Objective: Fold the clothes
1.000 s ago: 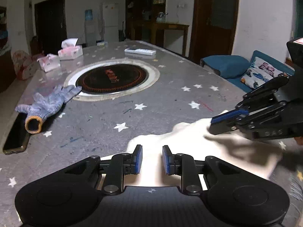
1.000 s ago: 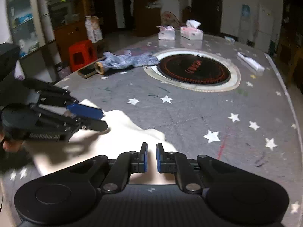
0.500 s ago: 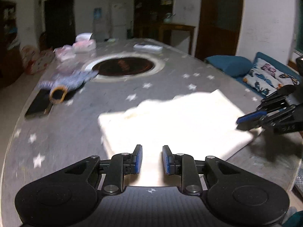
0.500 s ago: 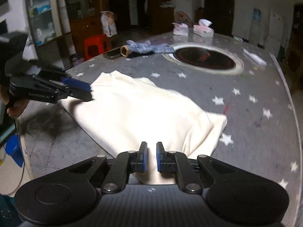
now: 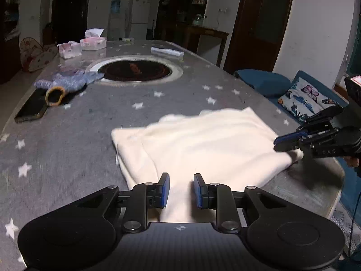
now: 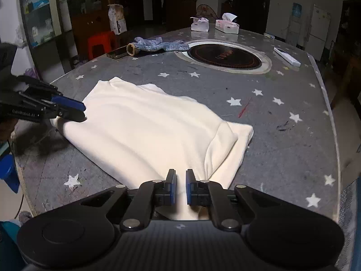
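**Garment folded over, both corners pinched**

We see the cream garment point(image 6: 149, 133) lying on the table point(image 6: 282, 149) near its front edge, doubled into at least 2 layers (a folded-under edge shows at one side). Left gripper point(image 5: 179, 190) and right gripper point(image 6: 179, 186) each clamp a near corner of cloth. We judge more folds may remain; we cannot tell how many. Farther off, well apart: glove point(image 5: 67, 83), phone point(image 5: 31, 109), 2 tissue boxes point(image 5: 93, 42), inset hob point(image 5: 135, 70). Nothing blocks the cloth.
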